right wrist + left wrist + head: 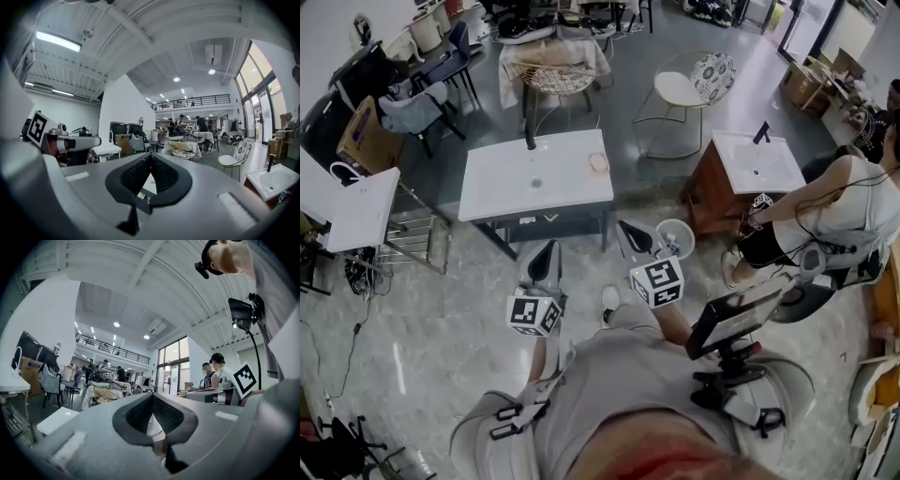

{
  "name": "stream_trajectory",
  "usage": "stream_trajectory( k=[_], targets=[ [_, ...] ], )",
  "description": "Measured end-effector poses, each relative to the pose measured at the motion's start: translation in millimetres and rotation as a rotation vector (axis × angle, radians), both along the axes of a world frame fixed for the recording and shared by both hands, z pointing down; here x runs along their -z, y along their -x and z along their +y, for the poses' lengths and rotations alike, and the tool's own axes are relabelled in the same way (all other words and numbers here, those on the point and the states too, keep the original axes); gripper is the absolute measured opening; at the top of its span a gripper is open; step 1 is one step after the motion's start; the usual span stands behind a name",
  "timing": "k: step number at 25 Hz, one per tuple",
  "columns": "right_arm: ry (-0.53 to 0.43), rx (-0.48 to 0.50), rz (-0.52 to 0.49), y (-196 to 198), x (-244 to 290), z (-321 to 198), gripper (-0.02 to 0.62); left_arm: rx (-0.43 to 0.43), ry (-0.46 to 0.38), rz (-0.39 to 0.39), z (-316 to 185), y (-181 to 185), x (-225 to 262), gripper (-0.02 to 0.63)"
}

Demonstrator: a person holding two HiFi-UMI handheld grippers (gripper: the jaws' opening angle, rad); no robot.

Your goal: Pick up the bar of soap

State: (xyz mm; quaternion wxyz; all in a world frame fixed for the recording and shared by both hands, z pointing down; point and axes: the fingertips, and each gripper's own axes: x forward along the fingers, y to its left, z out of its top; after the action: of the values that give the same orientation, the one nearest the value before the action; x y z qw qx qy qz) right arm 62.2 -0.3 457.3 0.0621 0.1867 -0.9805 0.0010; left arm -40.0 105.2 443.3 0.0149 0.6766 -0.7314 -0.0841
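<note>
The bar of soap (598,162) is a small pale round-edged piece lying near the right end of a white sink counter (502,192), which has a dark faucet (530,141) at its back. Both grippers hover over the floor in front of that counter, well short of the soap. My left gripper (551,246) points at the counter's front edge, its jaws together with nothing between them (152,394). My right gripper (623,225) is level with the counter's right corner, also shut and empty (151,154). The soap does not show in either gripper view.
A white round bin (677,236) stands on the floor just right of my right gripper. A second sink cabinet (757,161) and a seated person (853,211) are at the right. A white table (356,206) is at the left, chairs (680,89) behind.
</note>
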Motion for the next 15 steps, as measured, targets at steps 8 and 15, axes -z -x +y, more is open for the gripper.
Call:
stream_trajectory(
  k=[8, 15],
  targets=[
    [0.022, -0.003, 0.003, 29.8, 2.4, -78.1, 0.002, -0.006, 0.027, -0.002, -78.6, 30.1, 5.2, -0.002],
    [0.041, 0.007, -0.008, 57.3, -3.7, -146.7, 0.002, -0.004, 0.048, -0.007, -146.8, 52.8, 2.6, -0.002]
  ],
)
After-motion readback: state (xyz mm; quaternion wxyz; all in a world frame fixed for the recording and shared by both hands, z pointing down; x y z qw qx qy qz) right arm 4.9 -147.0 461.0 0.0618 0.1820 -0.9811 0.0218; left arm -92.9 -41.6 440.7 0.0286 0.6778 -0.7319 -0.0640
